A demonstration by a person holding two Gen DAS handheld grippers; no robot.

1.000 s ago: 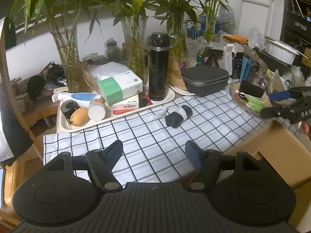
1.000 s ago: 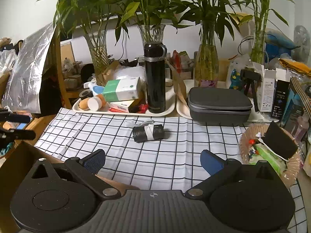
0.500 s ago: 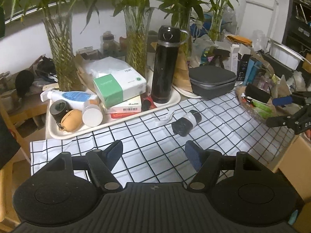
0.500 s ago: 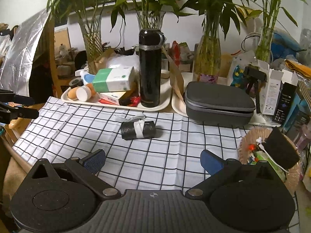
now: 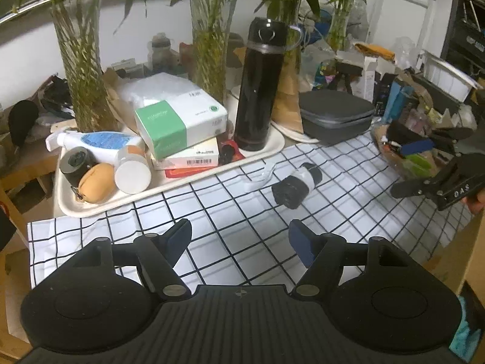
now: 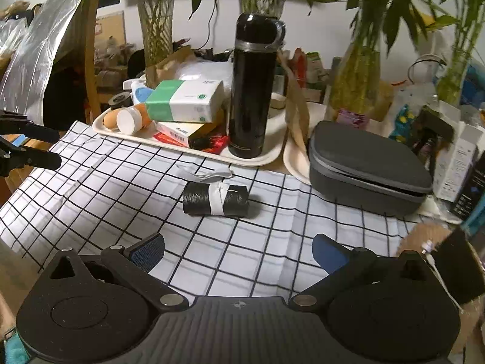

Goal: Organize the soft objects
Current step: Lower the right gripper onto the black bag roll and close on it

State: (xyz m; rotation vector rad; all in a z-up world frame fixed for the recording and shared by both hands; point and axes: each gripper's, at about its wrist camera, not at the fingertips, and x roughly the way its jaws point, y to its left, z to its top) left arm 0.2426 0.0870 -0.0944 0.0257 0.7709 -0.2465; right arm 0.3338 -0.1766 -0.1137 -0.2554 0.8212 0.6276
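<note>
A black roll (image 6: 215, 198) of soft plastic bags, bound by a white band, lies on its side on a checked cloth (image 6: 127, 188), toward the cloth's back edge and near its middle. Seen from the right gripper (image 6: 238, 247), the roll sits straight ahead, well apart, its long axis running left to right across the line of approach. That gripper is spread wide and holds nothing. Seen from the left gripper (image 5: 240, 238), also spread wide and empty, the roll (image 5: 297, 185) lies ahead and to the right, turned on a diagonal with one round end facing the camera. The right gripper looks the better placed, though both are at a similar remove.

Bare cloth lies between both grippers and the roll. A loose white strip (image 6: 209, 173) rests just behind it. Farther back, off the cloth's back edge, a white tray (image 6: 188, 147) carries a tall black flask (image 6: 253, 88), stacked boxes (image 6: 185, 103) and small jars. A grey zip case (image 6: 368, 166) sits at the back right corner
</note>
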